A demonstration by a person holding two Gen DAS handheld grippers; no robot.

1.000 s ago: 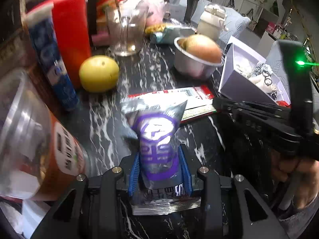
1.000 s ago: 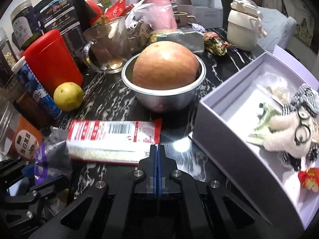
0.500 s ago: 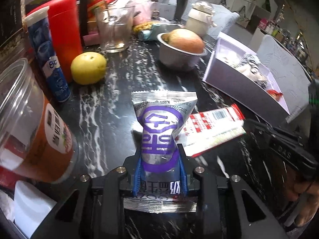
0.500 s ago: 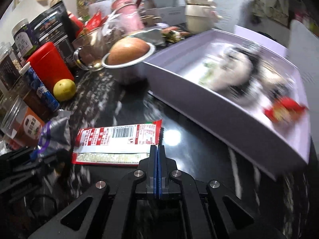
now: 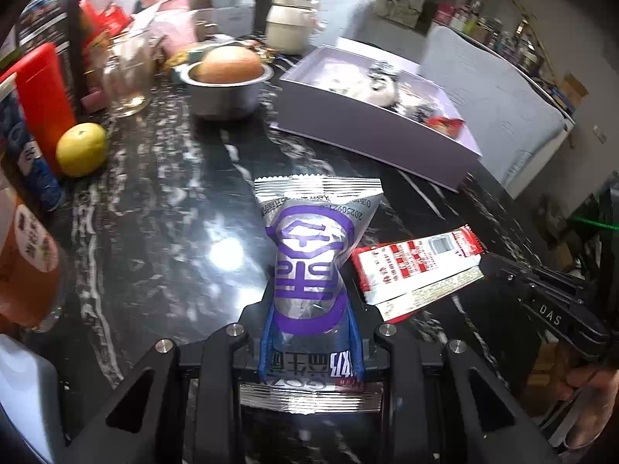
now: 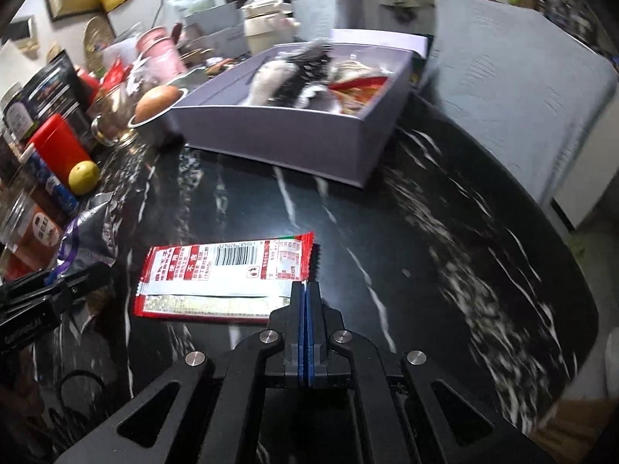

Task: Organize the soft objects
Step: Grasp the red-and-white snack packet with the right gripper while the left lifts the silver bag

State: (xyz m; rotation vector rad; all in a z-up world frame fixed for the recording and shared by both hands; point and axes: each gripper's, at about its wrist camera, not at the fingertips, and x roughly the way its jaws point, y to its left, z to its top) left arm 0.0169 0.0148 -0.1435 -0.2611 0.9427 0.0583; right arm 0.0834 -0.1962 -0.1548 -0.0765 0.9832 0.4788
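My left gripper (image 5: 309, 332) is shut on a silver and purple snack pouch (image 5: 313, 255) and holds it above the black marble table (image 5: 162, 208). My right gripper (image 6: 307, 297) is shut on the edge of a red and white flat packet (image 6: 228, 276), which also shows in the left wrist view (image 5: 418, 274). A lavender open box (image 6: 294, 131) stands beyond, holding a plush toy (image 6: 294, 73) and small wrapped items; the box also shows in the left wrist view (image 5: 371, 123). The pouch shows at the left of the right wrist view (image 6: 89, 232).
At the left stand a yellow fruit (image 5: 81, 149), a red container (image 5: 42, 96), a glass mug (image 5: 129, 81), a blue tube (image 5: 23, 158), an orange-labelled cup (image 5: 27, 263) and a steel bowl (image 5: 226, 92) holding a round fruit. A grey chair (image 6: 503, 89) stands past the table's right edge.
Both grippers have swung to the right, toward the lavender box. The left still holds the pouch, lifted higher; the right carries the red packet along with it.
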